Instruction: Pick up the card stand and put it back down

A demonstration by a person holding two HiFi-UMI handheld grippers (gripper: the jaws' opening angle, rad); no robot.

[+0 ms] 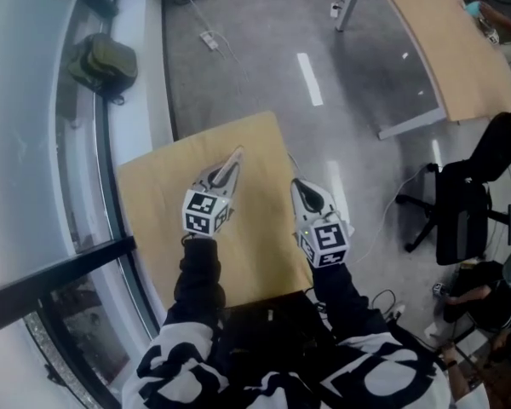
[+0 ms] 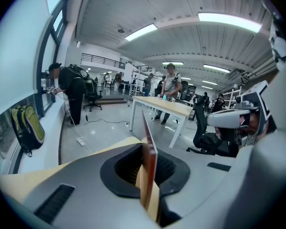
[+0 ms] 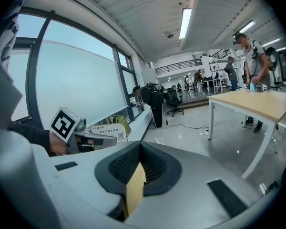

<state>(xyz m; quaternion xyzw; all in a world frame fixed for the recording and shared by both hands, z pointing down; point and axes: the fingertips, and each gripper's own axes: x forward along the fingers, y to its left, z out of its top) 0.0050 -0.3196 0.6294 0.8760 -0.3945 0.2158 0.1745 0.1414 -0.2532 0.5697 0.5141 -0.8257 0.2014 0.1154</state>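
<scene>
A small wooden table (image 1: 153, 196) lies below both grippers. My left gripper (image 1: 235, 155) is shut on the card stand (image 1: 228, 170), a thin upright plate held above the table's far half. The left gripper view shows the card stand (image 2: 149, 162) edge-on, clamped between the dark pads. From the right gripper view I see the card stand (image 3: 107, 132) face-on, a white printed card with a QR code. My right gripper (image 1: 296, 183) hovers over the table's right edge, jaws together, with nothing between them. It sits level with the left one, a short gap apart.
A green backpack (image 1: 102, 62) rests on the window ledge at the left. A long wooden table (image 1: 447, 45) stands far right, with a black office chair (image 1: 460, 211) nearer. A power strip and cable (image 1: 209, 39) lie on the floor beyond the small table. People stand in the background.
</scene>
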